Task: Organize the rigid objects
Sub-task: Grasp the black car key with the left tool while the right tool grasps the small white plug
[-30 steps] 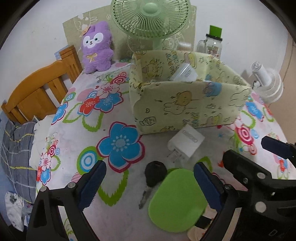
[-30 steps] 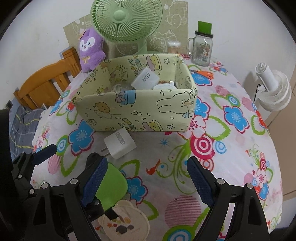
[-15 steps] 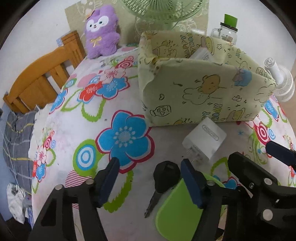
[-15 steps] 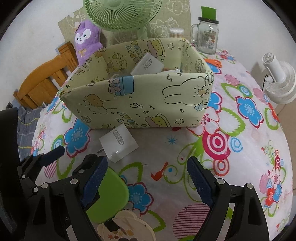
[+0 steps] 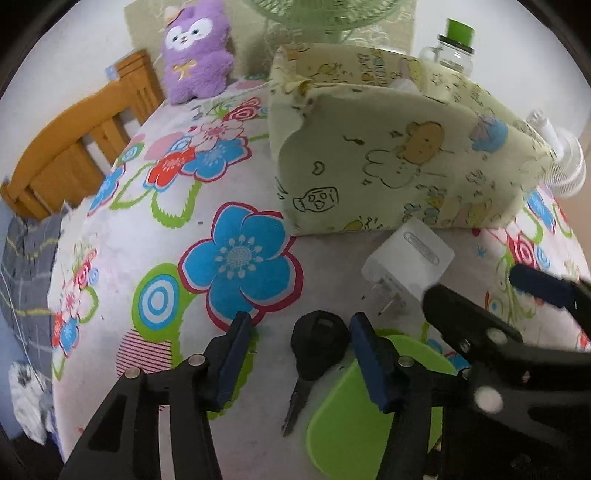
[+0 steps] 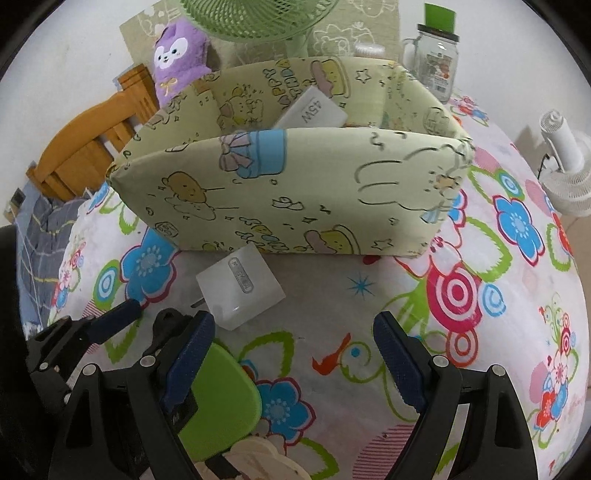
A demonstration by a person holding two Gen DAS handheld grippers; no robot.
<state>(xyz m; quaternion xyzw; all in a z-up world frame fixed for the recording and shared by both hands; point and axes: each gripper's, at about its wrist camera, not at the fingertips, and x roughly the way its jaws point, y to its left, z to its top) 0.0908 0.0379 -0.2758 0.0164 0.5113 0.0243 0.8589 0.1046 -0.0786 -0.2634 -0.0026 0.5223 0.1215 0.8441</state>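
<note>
A black-headed key lies on the flowered tablecloth, between the blue pads of my left gripper. The jaws are closing; the left pad still stands apart from the key head. A white plug charger lies just beyond, in front of the yellow-green fabric box. In the right wrist view my right gripper hangs open over bare cloth, with the charger just ahead of its left finger. The box holds another white charger. A flat green piece lies under the left finger.
A purple plush, a green fan and a glass jar stand behind the box. A small white fan is at the right edge, a wooden chair at the left. A cream patterned disc lies near the green piece.
My left gripper's jaws have narrowed from wide open to close around the key, and it has come lower. The right gripper has moved lower and nearer the box, jaws unchanged.
</note>
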